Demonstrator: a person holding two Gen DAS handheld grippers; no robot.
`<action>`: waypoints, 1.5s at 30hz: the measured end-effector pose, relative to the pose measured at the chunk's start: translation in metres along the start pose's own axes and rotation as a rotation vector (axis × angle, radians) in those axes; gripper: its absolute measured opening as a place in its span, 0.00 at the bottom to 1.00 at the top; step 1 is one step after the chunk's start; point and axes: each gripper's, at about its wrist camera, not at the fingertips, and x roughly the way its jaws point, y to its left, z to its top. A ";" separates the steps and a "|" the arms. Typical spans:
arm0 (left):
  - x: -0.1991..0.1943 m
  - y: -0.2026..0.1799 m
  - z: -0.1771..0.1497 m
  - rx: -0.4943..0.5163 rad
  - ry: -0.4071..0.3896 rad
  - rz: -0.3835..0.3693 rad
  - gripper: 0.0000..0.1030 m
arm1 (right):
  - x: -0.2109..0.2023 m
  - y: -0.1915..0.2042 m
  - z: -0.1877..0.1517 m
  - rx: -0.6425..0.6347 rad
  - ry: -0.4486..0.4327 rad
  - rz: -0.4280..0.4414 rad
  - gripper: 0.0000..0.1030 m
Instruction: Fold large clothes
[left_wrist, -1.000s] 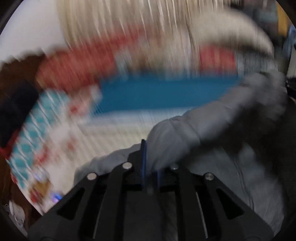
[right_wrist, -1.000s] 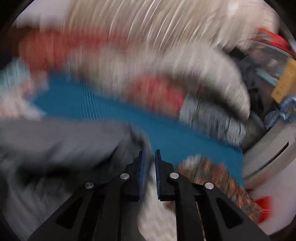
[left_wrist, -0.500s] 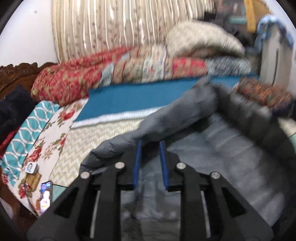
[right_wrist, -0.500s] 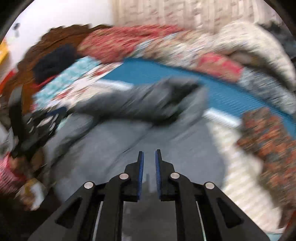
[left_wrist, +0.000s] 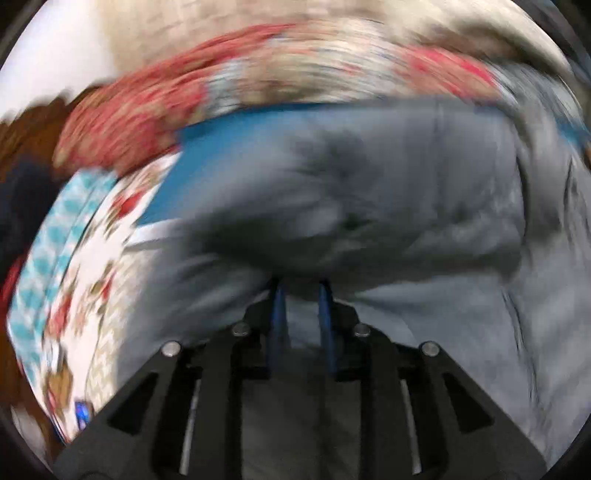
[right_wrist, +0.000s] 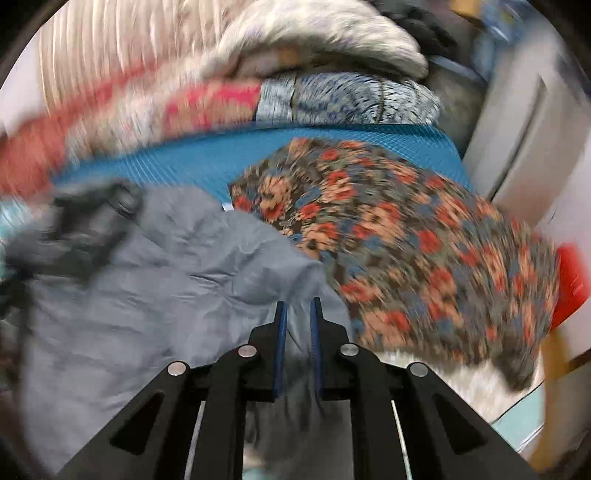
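Observation:
A grey padded jacket (left_wrist: 369, 206) lies spread on the bed, blurred by motion. In the left wrist view a bulky fold of it bulges just past the tips of my left gripper (left_wrist: 300, 286), whose jaws stand a little apart; nothing looks pinched between them. In the right wrist view the jacket (right_wrist: 166, 277) rises to a peak at my right gripper (right_wrist: 297, 304). That gripper's narrow jaws are closed on the edge, and grey cloth runs between the fingers and hangs below. A dark cuff or collar lies at the far left.
A blue mat (right_wrist: 184, 158) lies across the bed behind the jacket. A floral cloth (right_wrist: 406, 240) lies right of my right gripper. Folded quilts and pillows (left_wrist: 258, 85) are stacked along the back. A white cabinet (right_wrist: 517, 122) stands at the right, and a patterned sheet (left_wrist: 74, 258) covers the bed's left side.
My left gripper let go of the sleeve and now sits close behind a fold of the jacket. The right hand swung right, toward the jacket's edge beside the floral cloth.

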 end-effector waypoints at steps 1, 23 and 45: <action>-0.002 0.012 0.007 -0.064 0.000 -0.023 0.18 | -0.012 -0.008 -0.007 0.008 -0.018 0.019 0.92; -0.169 -0.085 -0.201 0.236 0.069 -0.609 0.24 | -0.216 -0.006 -0.209 0.111 -0.129 0.283 0.57; -0.163 -0.013 -0.226 0.161 0.071 -0.592 0.24 | -0.137 0.026 -0.169 0.080 0.071 0.375 0.97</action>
